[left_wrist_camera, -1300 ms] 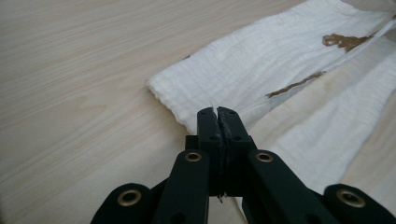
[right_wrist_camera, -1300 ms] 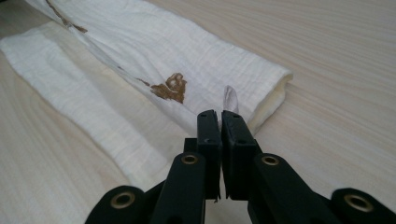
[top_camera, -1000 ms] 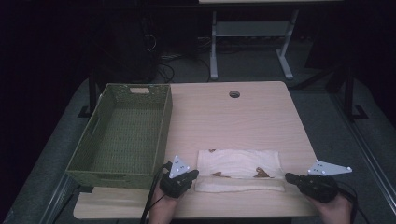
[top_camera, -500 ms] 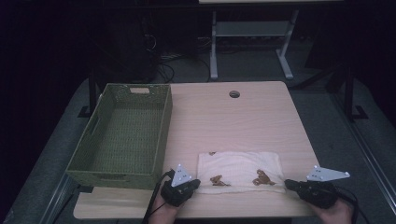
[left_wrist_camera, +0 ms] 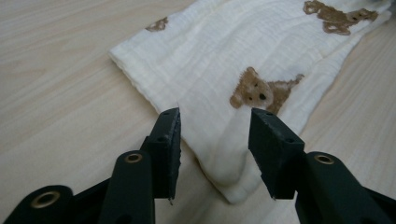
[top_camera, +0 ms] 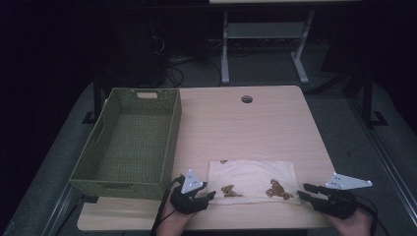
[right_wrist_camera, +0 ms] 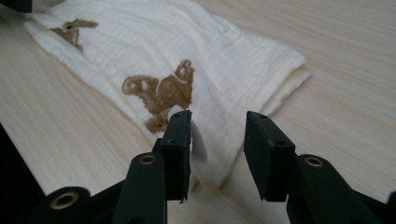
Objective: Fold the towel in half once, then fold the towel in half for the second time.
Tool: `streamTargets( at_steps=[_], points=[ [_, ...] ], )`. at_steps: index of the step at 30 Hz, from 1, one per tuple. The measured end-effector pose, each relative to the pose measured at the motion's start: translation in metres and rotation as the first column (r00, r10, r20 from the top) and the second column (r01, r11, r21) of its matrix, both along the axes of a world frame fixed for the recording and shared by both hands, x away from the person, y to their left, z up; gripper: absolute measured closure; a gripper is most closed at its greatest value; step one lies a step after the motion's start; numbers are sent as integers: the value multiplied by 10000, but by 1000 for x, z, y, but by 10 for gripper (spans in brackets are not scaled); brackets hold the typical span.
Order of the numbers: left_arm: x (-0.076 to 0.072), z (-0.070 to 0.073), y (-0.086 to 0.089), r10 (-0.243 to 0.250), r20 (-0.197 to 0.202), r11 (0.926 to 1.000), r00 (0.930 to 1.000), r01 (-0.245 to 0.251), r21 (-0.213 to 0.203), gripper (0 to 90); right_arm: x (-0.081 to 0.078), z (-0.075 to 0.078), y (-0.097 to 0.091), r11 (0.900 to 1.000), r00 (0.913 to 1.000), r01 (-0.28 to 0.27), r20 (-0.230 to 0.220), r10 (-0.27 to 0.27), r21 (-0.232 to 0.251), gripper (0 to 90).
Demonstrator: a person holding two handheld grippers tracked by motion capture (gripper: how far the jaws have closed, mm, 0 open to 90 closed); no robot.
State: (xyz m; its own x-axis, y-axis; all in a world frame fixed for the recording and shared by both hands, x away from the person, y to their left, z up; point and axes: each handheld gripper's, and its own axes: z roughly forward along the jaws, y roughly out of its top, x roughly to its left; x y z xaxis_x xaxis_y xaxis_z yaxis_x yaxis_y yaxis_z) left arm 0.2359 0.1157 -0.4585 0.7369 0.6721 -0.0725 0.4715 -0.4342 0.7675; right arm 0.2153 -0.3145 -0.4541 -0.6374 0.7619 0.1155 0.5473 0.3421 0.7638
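1. Cloth (top_camera: 253, 180) lies folded flat on the worktop (top_camera: 246, 128), near its front edge, just right of the basket (top_camera: 130, 142). Basket holds nothing.
2. Left gripper (top_camera: 209, 195) sits at the cloth's near-left corner, jaws apart. In the left gripper view the corner (left_wrist_camera: 233, 182) lies between the jaws, not pinched.
3. Right gripper (top_camera: 302, 191) sits at the cloth's near-right corner, jaws apart too. In the right gripper view a small white tag (right_wrist_camera: 196, 140) stands up beside the left jaw.
4. My read: the step is another fold or a lift of the cloth toward the basket; both corners need gripping first.
5. To do it well: drive each lower jaw flat along the worktop under the cloth's edge so all layers get caught, not just the top one.
6. Bite well in from the cloth's corner; a tip-only pinch will likely slip.
7. Close both together and lift level, or the fold opens.
8. Right side: keep the tag out of the bite, or grab cloth with it.
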Motion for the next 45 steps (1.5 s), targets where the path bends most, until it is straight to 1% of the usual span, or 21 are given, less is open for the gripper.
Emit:
streamTargets(
  at_steps=[1,2,5,6,8,9,12,18,21,22,23,25,26,28,29,30,32,36,38,41,45],
  points=[
    [2,1,-1,67,22,9999,10000,-67,-94,521,2,1,0,10000,10000,3,40,-4,93,587],
    [4,3,-1,34,43,10000,10000,-34,-38,517,3,2,0,9999,10000,-19,63,18,139,573],
    [11,8,-5,94,190,9999,9998,-92,-97,504,9,9,0,9999,9993,-38,375,32,148,558],
    [14,10,-6,109,229,9999,9997,-107,-100,501,12,11,0,9998,9991,-44,415,37,168,555],
    [22,11,-9,159,235,9995,9996,-153,-264,499,18,13,1,9996,9991,-25,421,13,279,552],
    [26,12,-11,125,241,9998,9996,-121,-159,494,21,13,2,9997,9992,-35,402,25,256,552],
    [37,13,-15,164,273,9997,9995,-159,-188,491,35,12,6,9999,9993,-101,349,98,73,552],
    [63,10,-20,424,469,9990,9980,-430,128,486,60,9,9,10000,9997,-12,264,10,72,553],
    [77,7,-22,687,353,9975,9970,-692,124,486,74,7,9,9999,9995,109,310,-106,-101,554],
    [81,7,-22,709,303,9973,9970,-715,193,486,78,7,9,9997,9993,155,329,-149,-164,555],
    [84,6,-23,741,293,9969,9968,-748,233,486,82,6,9,9996,9994,222,271,-218,-166,555],
    [90,4,-25,859,240,9958,9960,-866,282,490,90,4,9,9989,9992,331,243,-323,-345,557],
    [92,3,-25,880,245,9955,9958,-888,319,490,96,2,8,9982,9991,398,162,-391,-446,557],
    [94,2,-24,968,222,9946,9951,-975,361,490,101,0,7,9979,9989,476,38,-475,-437,564],
    [96,1,-24,1017,175,9942,9947,-1023,344,490,103,-1,6,9976,9987,509,81,-505,-475,566],
    [97,0,-23,1018,161,9937,9947,-1025,455,490,106,-3,6,9974,9985,553,16,-553,-451,573],
    [99,-1,-23,1057,143,9929,9943,-1063,531,490,110,-7,4,9964,9977,657,-138,-665,-544,584],
    [102,-1,-20,1207,124,9907,9926,-1212,625,490,114,-14,2,9959,9957,648,-617,-688,-638,616],
    [104,-3,-19,1269,58,9893,9919,-1270,719,490,115,-18,3,9947,9952,618,-706,-676,-816,628],
    [106,-4,-18,1309,36,9873,9914,-1307,908,490,115,-19,2,9960,9966,529,-600,-573,-722,675],
    [107,-8,-18,1311,-131,9875,9913,-1294,905,493,113,-20,3,9972,9977,349,-553,-386,-665,760]
  ],
)
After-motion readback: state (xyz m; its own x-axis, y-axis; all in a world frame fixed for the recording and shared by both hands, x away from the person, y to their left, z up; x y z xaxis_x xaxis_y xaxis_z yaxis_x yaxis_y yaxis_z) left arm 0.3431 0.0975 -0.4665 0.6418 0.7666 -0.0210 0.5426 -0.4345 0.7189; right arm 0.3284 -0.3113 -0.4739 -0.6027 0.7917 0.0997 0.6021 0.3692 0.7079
